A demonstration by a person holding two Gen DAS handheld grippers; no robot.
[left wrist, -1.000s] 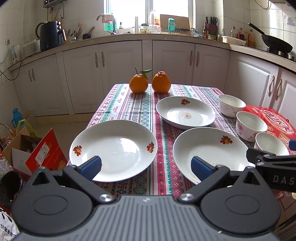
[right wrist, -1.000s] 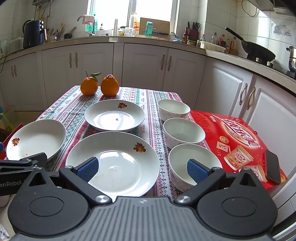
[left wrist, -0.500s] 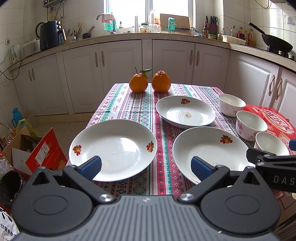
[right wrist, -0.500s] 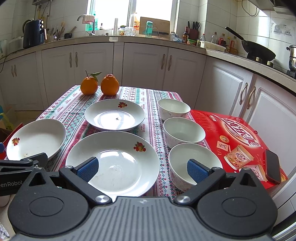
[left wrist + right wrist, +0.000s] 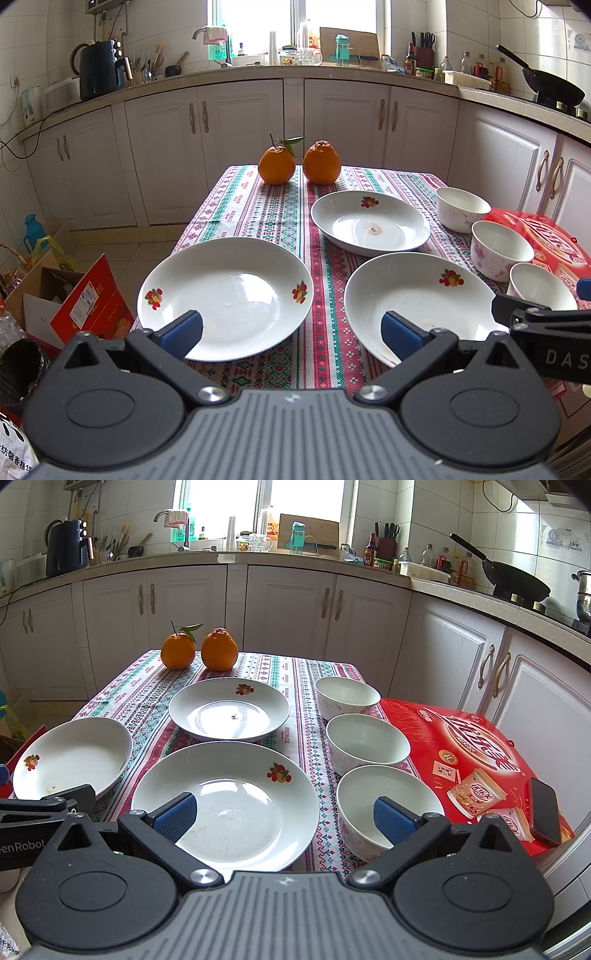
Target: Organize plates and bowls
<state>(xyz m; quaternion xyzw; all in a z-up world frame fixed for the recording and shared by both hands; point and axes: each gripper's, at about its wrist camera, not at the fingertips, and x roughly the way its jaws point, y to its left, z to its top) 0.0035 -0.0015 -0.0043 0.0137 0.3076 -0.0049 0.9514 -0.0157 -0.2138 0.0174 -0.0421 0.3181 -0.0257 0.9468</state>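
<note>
- Left claw, lower centre: wide, holding nothing, before two plates.
- Right claw: wide; bowls right of centre.
- Stacking probably starts best by gripping one plate's near rim squarely.

We see a table under a patterned tablecloth, red, green and white. On the cloth lie three white plates: a left plate, a near plate and a far plate, each apart from the others. Two oranges sit side by side at the far edge, three bowls line the right side, and a red box lies beside them carrying a phone.
</note>
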